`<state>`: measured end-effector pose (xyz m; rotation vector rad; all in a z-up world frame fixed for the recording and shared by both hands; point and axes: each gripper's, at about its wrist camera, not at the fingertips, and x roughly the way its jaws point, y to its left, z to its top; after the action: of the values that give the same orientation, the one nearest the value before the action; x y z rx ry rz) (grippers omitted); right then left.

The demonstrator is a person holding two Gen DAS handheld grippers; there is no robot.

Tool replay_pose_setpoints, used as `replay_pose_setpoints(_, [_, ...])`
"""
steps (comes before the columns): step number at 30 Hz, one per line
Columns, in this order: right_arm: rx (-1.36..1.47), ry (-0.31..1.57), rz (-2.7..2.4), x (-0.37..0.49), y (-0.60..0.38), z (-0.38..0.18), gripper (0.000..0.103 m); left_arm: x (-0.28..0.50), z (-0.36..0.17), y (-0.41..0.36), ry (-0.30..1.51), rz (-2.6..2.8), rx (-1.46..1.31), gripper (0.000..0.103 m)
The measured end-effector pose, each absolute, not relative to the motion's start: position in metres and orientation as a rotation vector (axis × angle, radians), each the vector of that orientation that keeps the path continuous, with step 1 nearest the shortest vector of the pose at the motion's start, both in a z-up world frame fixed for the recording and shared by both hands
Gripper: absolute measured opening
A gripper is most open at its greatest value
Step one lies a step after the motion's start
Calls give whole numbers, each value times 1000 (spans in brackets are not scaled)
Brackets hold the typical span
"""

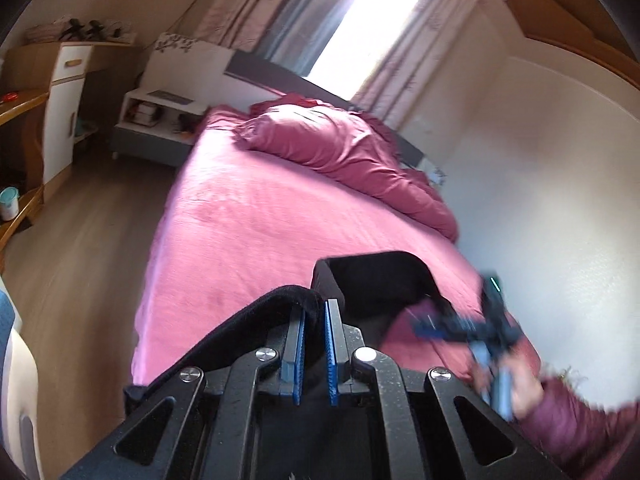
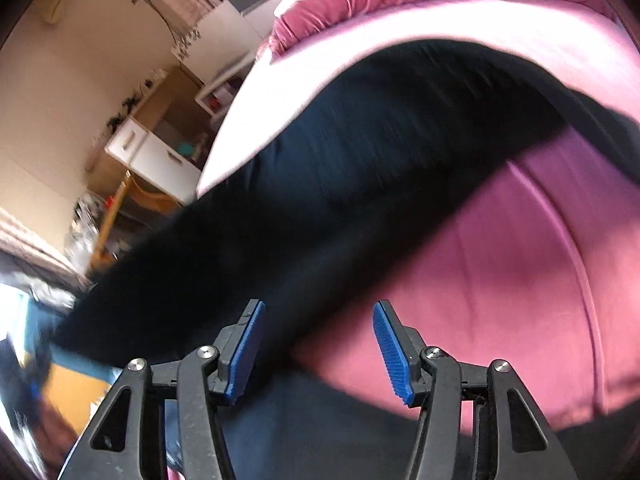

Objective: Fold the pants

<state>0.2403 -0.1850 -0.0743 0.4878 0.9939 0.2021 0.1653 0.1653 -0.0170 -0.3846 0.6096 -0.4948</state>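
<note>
Over the pink bed (image 1: 248, 220), left hand-held gripper (image 1: 316, 344) nearly closed — pinching black pants (image 1: 256, 320), right hand-held gripper (image 2: 318, 350) wide open — empty

Left wrist view looks along the bed (image 1: 248, 216) toward the window (image 1: 360, 28); right wrist view sits close above it, sharing the pink sheet.

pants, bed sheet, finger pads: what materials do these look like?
Pants: soft matte black fabric, probably knit; it drapes limply, though blur hides the weave.
Bed sheet: pink woven cloth, likely cotton, matte with fine creases.
Finger pads: blue ribbed rubber or plastic, on black hard-plastic fingers of the right gripper. The left gripper has the same pads.
</note>
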Motion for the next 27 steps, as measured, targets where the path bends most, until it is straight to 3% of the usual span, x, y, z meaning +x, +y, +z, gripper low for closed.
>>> replay_pose_setpoints(10, [658,1018,93,338,-182,-46,57,125,-18,156,627,-547,-317,8])
replay_pose_setpoints(16, [576,1124,94,344,-164,-38,57,100,-20,133,658,-634,-209,8])
replay_pose_setpoints(27, [612,1151,84,340,-166,-33,57,57,-37,98,738,-750,-54,8])
